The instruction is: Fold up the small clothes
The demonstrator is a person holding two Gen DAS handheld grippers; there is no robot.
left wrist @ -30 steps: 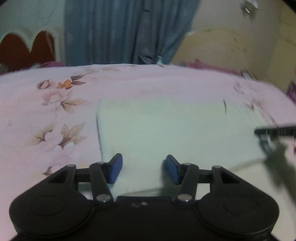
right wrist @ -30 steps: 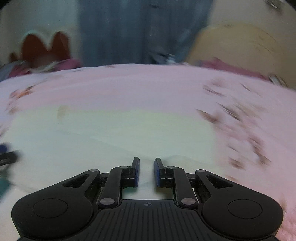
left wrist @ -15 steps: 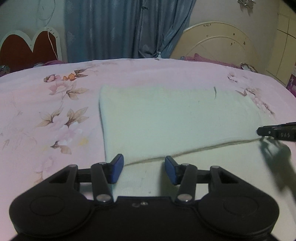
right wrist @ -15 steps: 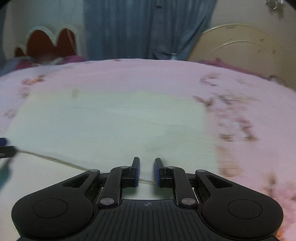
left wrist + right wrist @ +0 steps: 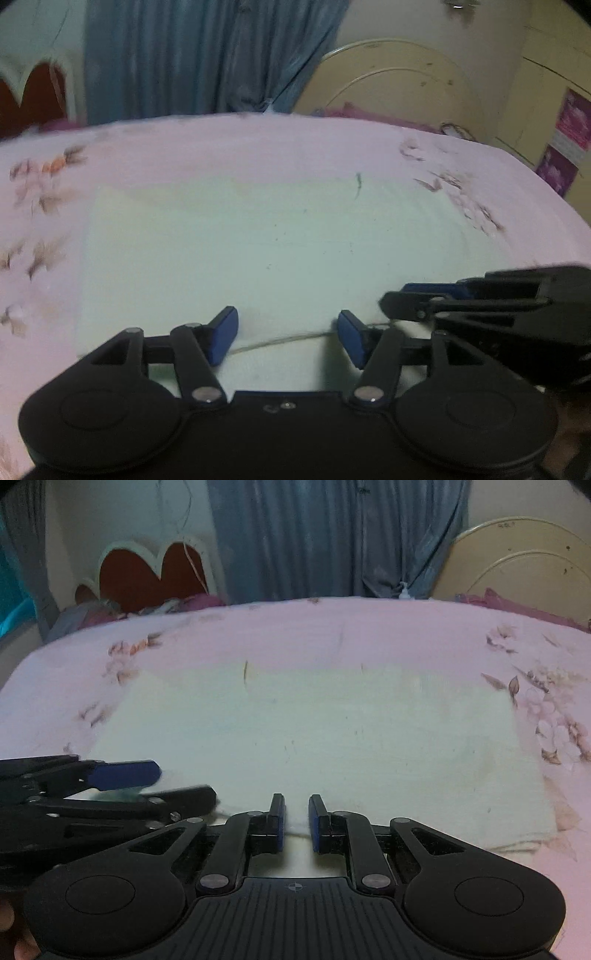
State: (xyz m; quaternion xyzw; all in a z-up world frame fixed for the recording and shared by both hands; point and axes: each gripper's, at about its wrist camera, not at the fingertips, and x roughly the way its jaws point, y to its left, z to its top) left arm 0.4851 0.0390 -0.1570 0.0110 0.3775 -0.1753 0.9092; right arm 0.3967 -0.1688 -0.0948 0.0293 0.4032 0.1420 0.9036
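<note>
A pale cream cloth (image 5: 280,243) (image 5: 332,738) lies flat on the pink floral bedsheet (image 5: 236,147). The edge of its upper layer runs across just in front of both grippers. My left gripper (image 5: 288,321) hovers over that edge near the cloth's middle. Its jaws are opening, with the edge line visible between them and neither pad pressing on it. My right gripper (image 5: 297,805) sits close beside it, its blue pads a narrow gap apart over the same edge and not clamped on the cloth. Each gripper shows side-on in the other's view: the right gripper (image 5: 406,299) and the left gripper (image 5: 155,782).
The bedsheet (image 5: 332,635) extends around the cloth on all sides. Blue curtains (image 5: 332,535) hang behind the bed, beside a red heart-shaped headboard (image 5: 147,572) and a cream rounded board (image 5: 399,81). A hand shows at the lower left corner (image 5: 11,934).
Both grippers have slid toward each other along the cloth's near edge and now sit side by side. The left jaws have widened a little. The right jaws keep the same narrow gap.
</note>
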